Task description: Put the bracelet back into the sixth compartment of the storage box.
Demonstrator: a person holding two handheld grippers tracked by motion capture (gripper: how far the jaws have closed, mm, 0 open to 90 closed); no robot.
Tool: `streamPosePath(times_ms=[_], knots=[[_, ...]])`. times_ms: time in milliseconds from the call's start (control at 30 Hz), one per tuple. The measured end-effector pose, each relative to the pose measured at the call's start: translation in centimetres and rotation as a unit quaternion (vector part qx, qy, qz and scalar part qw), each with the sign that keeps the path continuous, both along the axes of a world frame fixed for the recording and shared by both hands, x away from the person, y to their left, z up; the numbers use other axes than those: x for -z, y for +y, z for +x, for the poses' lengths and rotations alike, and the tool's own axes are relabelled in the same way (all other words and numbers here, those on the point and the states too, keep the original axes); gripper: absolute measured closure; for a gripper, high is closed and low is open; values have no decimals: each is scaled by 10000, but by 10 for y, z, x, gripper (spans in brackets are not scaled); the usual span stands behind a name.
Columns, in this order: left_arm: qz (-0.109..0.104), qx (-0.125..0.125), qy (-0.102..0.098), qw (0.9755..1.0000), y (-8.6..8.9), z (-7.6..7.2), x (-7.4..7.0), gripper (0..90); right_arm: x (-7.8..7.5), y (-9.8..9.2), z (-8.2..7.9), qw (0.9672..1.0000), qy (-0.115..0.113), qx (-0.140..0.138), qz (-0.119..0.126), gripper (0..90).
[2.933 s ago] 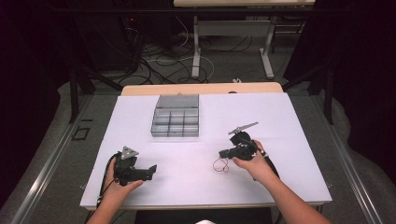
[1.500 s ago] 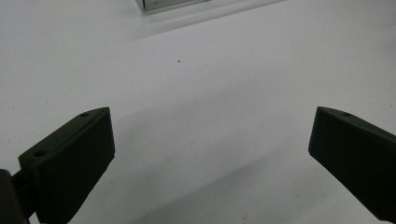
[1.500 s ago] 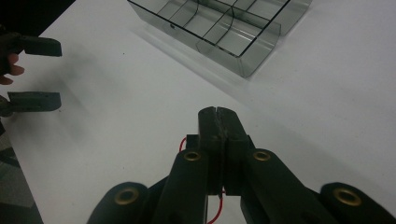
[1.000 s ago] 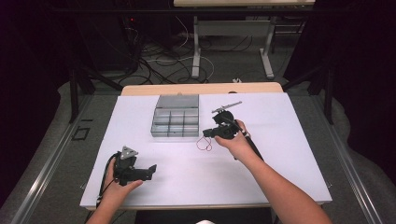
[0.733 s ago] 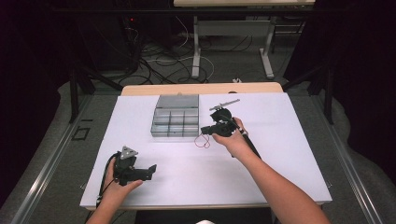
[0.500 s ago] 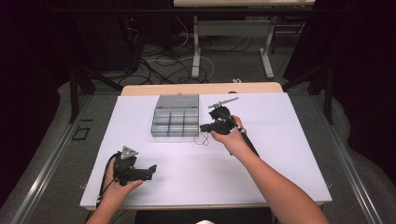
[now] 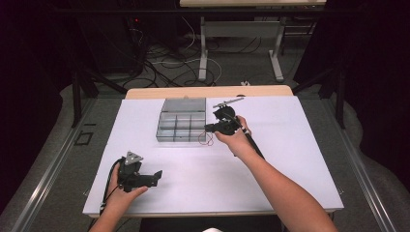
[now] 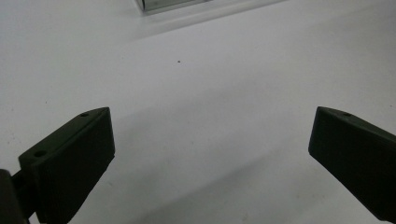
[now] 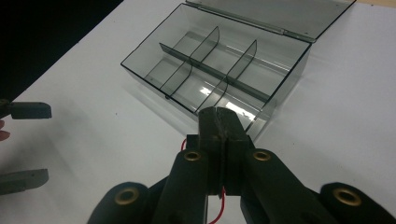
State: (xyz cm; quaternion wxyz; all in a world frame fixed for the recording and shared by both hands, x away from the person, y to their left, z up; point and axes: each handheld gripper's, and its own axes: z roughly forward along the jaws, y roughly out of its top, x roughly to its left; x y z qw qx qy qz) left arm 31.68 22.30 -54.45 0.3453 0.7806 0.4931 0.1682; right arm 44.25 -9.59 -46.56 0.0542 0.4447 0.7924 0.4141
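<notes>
A clear grey compartment box [image 7: 183,126] stands open at the table's far middle, its lid [image 7: 183,104] laid back; its several cells [image 9: 187,74] look empty. My right gripper [image 7: 208,128] hovers at the box's near right corner, shut on a small black part [image 9: 191,140] with thin red wires [image 7: 206,140] dangling below it. In the right gripper view the jaws [image 9: 218,116] are pressed together just before the box's nearest corner cell. My left gripper [image 7: 155,177] rests near the table's front left, jaws wide apart [image 8: 210,158] with nothing between them.
The white table [image 7: 290,145] has bare room to the right and in front of the box. A wooden strip [image 7: 208,92] runs along its far edge. Cables and table legs lie on the floor [image 7: 193,58] beyond. The left gripper's jaw tips [image 9: 28,110] show at the right gripper view's left edge.
The right gripper has carried the wired part from the table's middle right up and leftwards to the box's right corner. The left gripper has stayed put.
</notes>
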Motion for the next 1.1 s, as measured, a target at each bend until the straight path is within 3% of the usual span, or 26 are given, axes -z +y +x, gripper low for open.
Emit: streamPosePath(times_ms=[867, 1100], knots=[[10, 37, 1, 10000, 2, 0, -1, 6, 10, 16, 22, 9989, -343, 325, 75, 900], [7, 38, 7, 10000, 2, 0, 0, 6, 15, 16, 28, 9984, -393, 403, -6, 900]])
